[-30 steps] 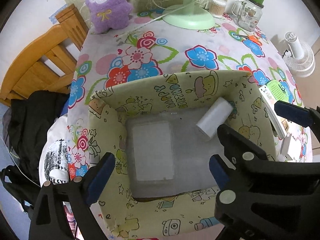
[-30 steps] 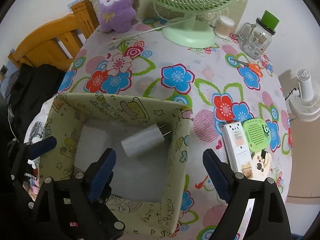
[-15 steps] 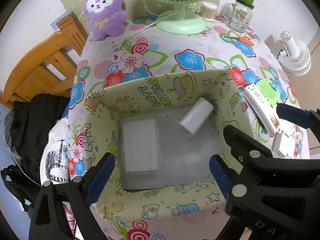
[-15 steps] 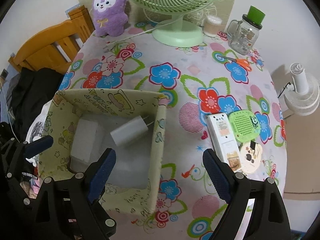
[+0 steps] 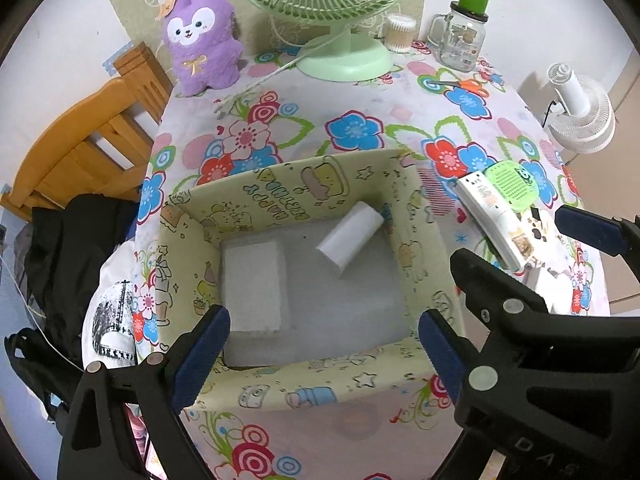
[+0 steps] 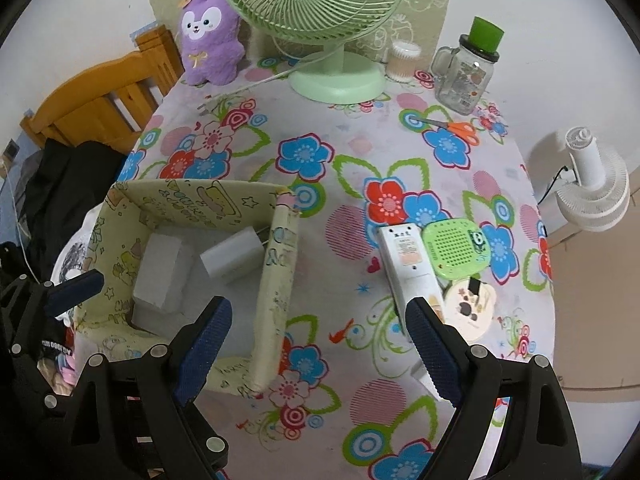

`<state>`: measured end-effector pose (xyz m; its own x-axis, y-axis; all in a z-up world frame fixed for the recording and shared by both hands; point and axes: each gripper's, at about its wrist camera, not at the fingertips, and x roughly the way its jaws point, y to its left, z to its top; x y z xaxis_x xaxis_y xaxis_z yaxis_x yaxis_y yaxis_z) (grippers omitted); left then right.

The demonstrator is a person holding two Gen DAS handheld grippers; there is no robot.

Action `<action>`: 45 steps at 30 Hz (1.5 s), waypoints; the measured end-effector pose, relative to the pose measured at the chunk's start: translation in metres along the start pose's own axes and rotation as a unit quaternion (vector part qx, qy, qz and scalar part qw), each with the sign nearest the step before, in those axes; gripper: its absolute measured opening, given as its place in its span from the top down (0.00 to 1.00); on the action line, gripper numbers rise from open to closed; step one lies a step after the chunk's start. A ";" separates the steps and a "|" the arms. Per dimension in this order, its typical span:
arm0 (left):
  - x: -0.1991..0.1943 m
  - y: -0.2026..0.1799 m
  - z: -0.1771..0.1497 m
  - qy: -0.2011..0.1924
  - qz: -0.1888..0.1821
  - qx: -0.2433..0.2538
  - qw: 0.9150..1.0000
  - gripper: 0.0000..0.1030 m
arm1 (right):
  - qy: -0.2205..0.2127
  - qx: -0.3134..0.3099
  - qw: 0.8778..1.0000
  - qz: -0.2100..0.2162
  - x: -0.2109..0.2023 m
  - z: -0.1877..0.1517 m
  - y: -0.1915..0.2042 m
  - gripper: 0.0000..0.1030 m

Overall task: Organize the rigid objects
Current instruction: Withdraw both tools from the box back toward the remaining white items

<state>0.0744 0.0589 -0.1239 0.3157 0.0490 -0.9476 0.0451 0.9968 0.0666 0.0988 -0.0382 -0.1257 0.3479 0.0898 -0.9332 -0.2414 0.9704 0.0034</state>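
Observation:
A yellow patterned fabric box (image 5: 308,184) (image 6: 276,256) sits on the flowered table. Inside lie a white flat block (image 5: 254,284) (image 6: 158,276) and a white charger plug (image 5: 350,232) (image 6: 232,254). My left gripper (image 5: 320,344) is open and empty above the box's near wall. My right gripper (image 6: 316,332) is open and empty over the table just right of the box. A white remote (image 6: 408,264) (image 5: 492,216), a green perforated gadget (image 6: 456,242) and a round cream item (image 6: 472,306) lie to the right.
A green desk fan (image 6: 320,8), purple plush (image 6: 210,36), cotton swab jar (image 6: 402,60), glass mug with green lid (image 6: 468,72) and orange scissors (image 6: 456,126) stand at the back. A wooden chair (image 6: 100,96) is on the left, a white fan (image 6: 592,184) on the right.
Both grippers have pulled back and up from the box, the right one also shifting right. The box and its contents look smaller and farther. The jaws stay open.

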 end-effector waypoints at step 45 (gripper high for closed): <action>-0.046 -0.115 0.010 -0.039 -0.015 0.007 0.999 0.06 | -0.040 0.010 0.999 0.001 -0.058 -0.028 -0.115 0.12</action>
<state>0.0640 -0.0582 -0.0847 0.3872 0.0140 -0.9219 0.0687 0.9967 0.0440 0.0807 -0.1614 -0.0816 0.4189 0.1093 -0.9014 -0.2238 0.9745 0.0141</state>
